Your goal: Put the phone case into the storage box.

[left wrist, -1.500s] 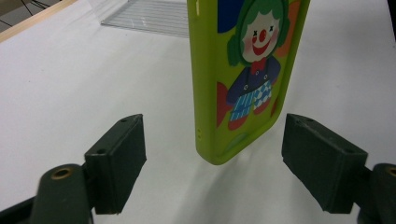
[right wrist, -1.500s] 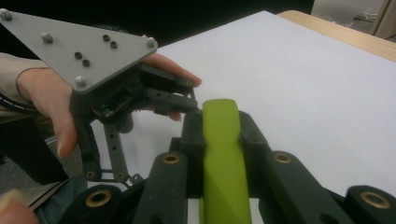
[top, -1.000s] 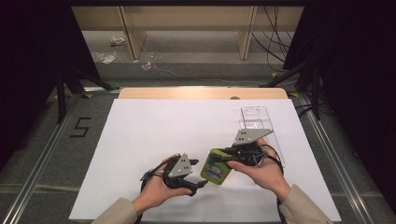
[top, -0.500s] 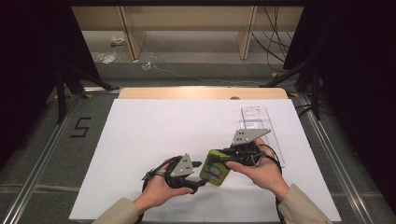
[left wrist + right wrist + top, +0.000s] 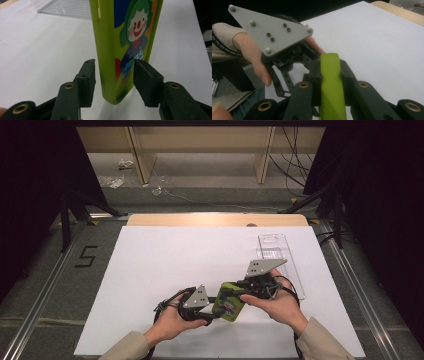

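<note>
Far left on the floor, a "5" [image 5: 87,256] marks the mat beside the table [image 5: 150,255], which carries a white sheet. Moving in, the left hand [image 5: 167,322] brings the left gripper [image 5: 216,307] up to the green case [image 5: 229,301], low at centre near the front edge of the table. From the left gripper view, the case [image 5: 125,50] stands on end between the jaws, clown print facing right; the jaws have just been closing in on it, yet a gap shows at the left pad, and the right pad sits right at the printed face, so no firm pinch there yet. Across to the right: the right hand [image 5: 280,302] has the right gripper [image 5: 235,292] clamped on the case, and the right gripper view shows the green edge [image 5: 332,82] squeezed tight between both jaws, with the left gripper's grey plate [image 5: 270,31] just beyond. The case hangs between the two grippers, lifted off the sheet. Further right and back, a clear tray [image 5: 276,251] lies flat on the table, well apart from the case.
</note>
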Demonstrator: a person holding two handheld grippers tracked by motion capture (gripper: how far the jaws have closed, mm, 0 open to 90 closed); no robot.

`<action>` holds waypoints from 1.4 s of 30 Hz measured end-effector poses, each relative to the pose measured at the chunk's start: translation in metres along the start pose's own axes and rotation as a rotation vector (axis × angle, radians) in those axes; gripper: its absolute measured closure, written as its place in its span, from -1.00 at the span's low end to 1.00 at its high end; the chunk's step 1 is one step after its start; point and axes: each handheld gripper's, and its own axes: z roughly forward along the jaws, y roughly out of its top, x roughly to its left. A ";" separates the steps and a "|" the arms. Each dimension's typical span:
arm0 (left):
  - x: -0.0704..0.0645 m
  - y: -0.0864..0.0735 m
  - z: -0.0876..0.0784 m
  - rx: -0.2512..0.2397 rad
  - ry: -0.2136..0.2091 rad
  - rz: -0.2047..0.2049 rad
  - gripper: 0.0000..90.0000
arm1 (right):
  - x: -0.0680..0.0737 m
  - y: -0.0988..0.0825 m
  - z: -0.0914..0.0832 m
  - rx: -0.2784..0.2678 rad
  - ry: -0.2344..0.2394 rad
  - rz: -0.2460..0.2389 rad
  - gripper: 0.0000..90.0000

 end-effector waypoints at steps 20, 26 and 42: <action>0.001 0.004 0.002 0.011 -0.063 0.011 0.51 | 0.000 0.000 0.000 -0.023 0.047 -0.003 0.73; 0.000 0.004 0.001 0.023 -0.065 0.018 0.56 | 0.000 -0.001 0.000 -0.025 0.059 -0.002 0.73; 0.003 0.006 -0.004 0.038 -0.043 -0.029 0.71 | 0.002 -0.001 0.002 -0.038 0.076 -0.007 0.73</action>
